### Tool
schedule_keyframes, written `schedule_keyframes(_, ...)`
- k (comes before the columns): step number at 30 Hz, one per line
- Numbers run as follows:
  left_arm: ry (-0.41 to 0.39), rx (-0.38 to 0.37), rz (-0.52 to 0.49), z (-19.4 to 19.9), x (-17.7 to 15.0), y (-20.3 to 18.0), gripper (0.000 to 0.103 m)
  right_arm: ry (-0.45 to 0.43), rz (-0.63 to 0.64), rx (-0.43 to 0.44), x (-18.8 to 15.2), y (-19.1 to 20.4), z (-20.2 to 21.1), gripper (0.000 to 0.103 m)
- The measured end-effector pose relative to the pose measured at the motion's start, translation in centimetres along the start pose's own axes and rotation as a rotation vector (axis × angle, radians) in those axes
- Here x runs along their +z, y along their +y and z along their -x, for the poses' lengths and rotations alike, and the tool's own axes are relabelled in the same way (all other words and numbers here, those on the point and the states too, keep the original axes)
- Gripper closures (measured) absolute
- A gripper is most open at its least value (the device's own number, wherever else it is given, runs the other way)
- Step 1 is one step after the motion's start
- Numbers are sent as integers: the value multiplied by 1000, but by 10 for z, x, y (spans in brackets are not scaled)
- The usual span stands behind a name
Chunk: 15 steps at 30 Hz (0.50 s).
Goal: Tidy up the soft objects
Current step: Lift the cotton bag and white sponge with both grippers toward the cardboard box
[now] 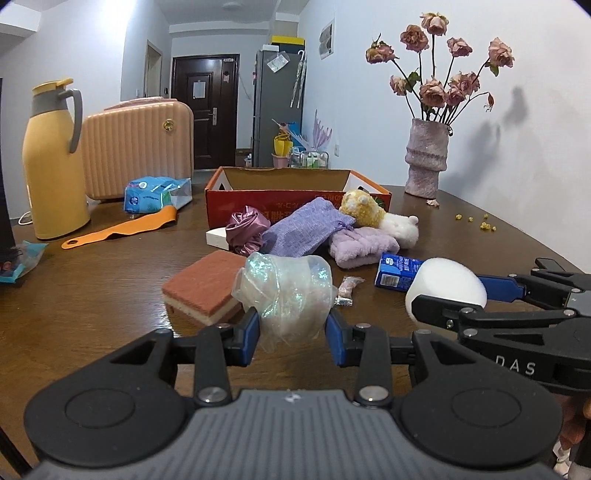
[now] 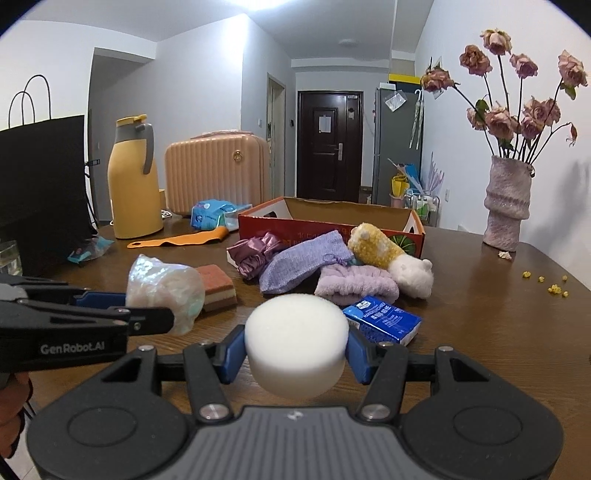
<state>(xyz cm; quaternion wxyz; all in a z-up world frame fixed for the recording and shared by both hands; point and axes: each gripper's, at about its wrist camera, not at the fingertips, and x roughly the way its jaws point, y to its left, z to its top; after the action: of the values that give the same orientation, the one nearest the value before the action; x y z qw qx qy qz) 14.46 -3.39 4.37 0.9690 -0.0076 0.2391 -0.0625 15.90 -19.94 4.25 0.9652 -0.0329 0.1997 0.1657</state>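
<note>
Lettering "GenRobot.AI" marks the left gripper [image 2: 155, 308], clamped on an iridescent plastic wad [image 1: 286, 295] above the table [image 1: 92, 295]. Right gripper [image 2: 295, 354], marked "DAS", squeezes a white foam puck [image 2: 297, 339].

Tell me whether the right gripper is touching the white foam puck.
Touching. In the right wrist view, the right gripper is shut on the white foam puck, with a blue pad pressed against each side and the puck held above the table.

You see even indoor light; a ceiling lamp [image 2: 255, 5] glares overhead. The flowers [image 1: 443, 74] cast soft wall shadows. Fisheye bends edges; corners vignette dark.
</note>
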Motion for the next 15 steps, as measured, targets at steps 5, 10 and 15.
schedule_keyframes(5,-16,5,-2,14,-5,1,64,-13,6,-3,-3,4,10,47)
schedule_keyframes(10,-32,10,-6,24,-8,2,64,-31,13,-5,-5,9,19,47)
schedule_keyframes(15,-58,13,-14,35,-10,4,64,-52,26,-6,-5,13,30,47)
